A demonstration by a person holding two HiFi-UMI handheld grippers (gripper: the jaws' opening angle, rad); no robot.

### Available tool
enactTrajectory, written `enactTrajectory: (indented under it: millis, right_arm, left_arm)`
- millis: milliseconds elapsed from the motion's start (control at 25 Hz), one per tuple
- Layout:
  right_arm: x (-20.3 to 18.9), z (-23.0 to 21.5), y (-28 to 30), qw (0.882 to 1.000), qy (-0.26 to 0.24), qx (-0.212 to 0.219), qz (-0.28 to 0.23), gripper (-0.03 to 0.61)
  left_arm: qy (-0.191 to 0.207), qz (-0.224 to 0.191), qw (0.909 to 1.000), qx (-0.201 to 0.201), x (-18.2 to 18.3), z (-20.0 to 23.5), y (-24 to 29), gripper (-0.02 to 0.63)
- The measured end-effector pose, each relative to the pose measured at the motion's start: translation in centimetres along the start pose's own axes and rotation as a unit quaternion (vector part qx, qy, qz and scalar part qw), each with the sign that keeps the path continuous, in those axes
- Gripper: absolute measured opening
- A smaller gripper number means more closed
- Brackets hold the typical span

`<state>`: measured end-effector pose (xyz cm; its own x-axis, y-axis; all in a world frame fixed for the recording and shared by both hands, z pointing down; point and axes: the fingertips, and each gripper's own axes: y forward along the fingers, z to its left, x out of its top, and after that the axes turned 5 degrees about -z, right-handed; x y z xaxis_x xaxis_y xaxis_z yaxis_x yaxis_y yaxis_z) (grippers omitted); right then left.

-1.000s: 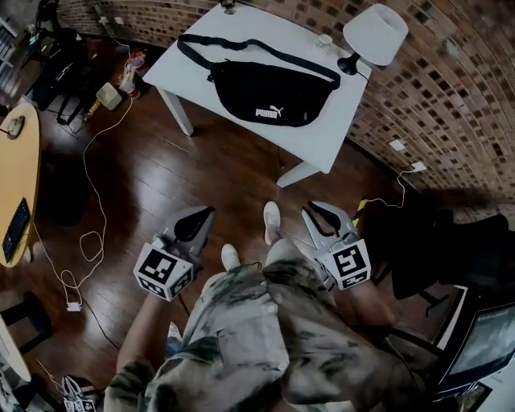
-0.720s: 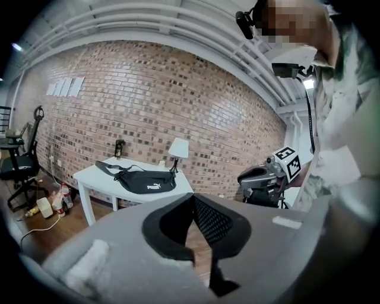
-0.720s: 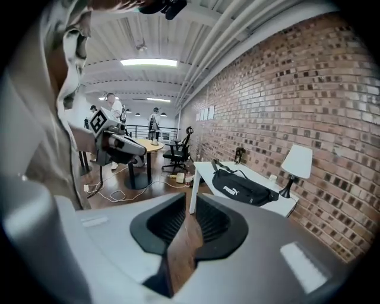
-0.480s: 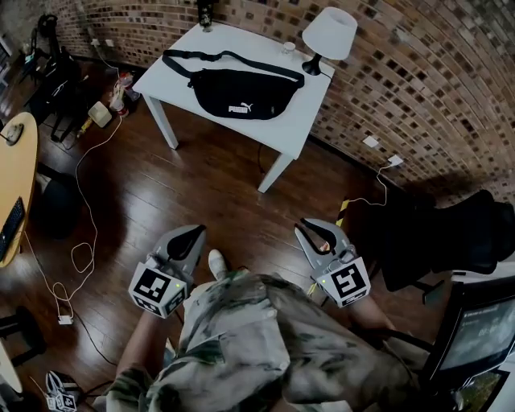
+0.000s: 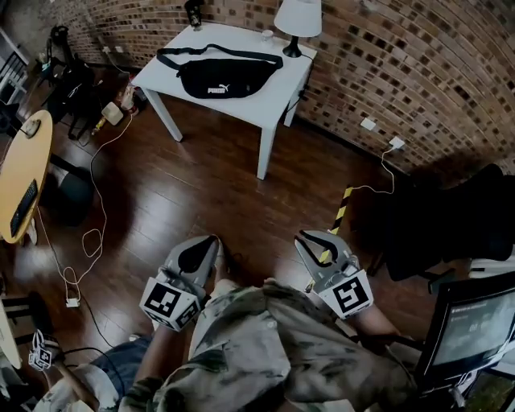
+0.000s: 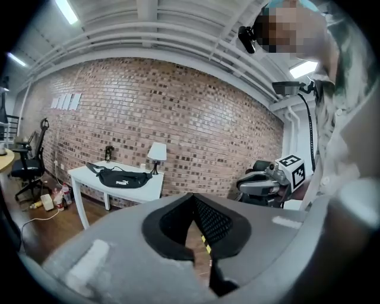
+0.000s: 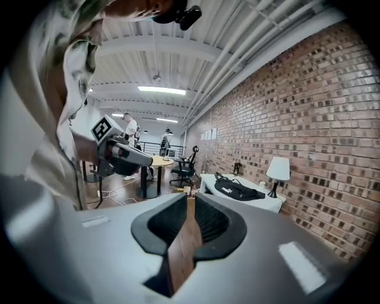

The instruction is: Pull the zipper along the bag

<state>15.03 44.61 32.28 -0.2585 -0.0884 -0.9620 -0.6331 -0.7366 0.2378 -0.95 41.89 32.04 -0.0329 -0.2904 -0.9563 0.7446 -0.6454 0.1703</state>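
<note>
Two tongs hang empty: left tongs (image 5: 211, 240) pinched tip to tip, right tongs (image 5: 303, 238) a slit apart (floorboards (image 5: 209, 185) show through). Well apart, the black fabric waist bag (image 5: 222, 78) lies on the white desk (image 5: 278, 88).

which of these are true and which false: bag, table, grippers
1. The bag lies on the table. True.
2. The left gripper grips the bag's zipper. False: it holds nothing and is far from the bag, near the person's body.
3. A lamp stands on the table. True.
4. The wall behind the table is plain white. False: it is brick.
5. The right gripper holds nothing. True.
</note>
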Motion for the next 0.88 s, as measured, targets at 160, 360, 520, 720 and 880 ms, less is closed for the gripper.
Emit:
enactTrajectory:
  millis: [160, 360, 520, 720, 880]
  right_arm:
    - [-1.5, 1.5, -3.5, 1.0, 0.018, 0.016, 0.005, 0.047]
    - [-1.5, 2.2, -6.4, 1.0, 0.024, 0.016, -0.003, 0.043]
    - [-1.3, 2.0, -7.1, 0.999, 0.031, 0.012, -0.008, 0.04]
    - [-1.0, 2.8, -7.5, 0.999, 0.033, 0.027, -0.012, 0.031]
    - [-0.9, 3.4, -7.7, 0.999, 0.03, 0.037, -0.016, 0.018]
  left_arm:
    - [-0.004, 0.021, 0.9998, 0.005, -1.3, -4.4, -1.0, 0.003]
    - [0.005, 0.02, 0.9997, -0.011, -1.6, -7.8, -1.0, 0.003]
    - [0.031, 0.021, 0.999, -0.027, -0.4, -9.9, -0.1, 0.003]
    - [0.018, 0.017, 0.9994, -0.026, -1.0, -10.8, -0.5, 0.003]
    - [0.012, 0.015, 0.9995, -0.024, -1.9, -11.2, -1.1, 0.003]
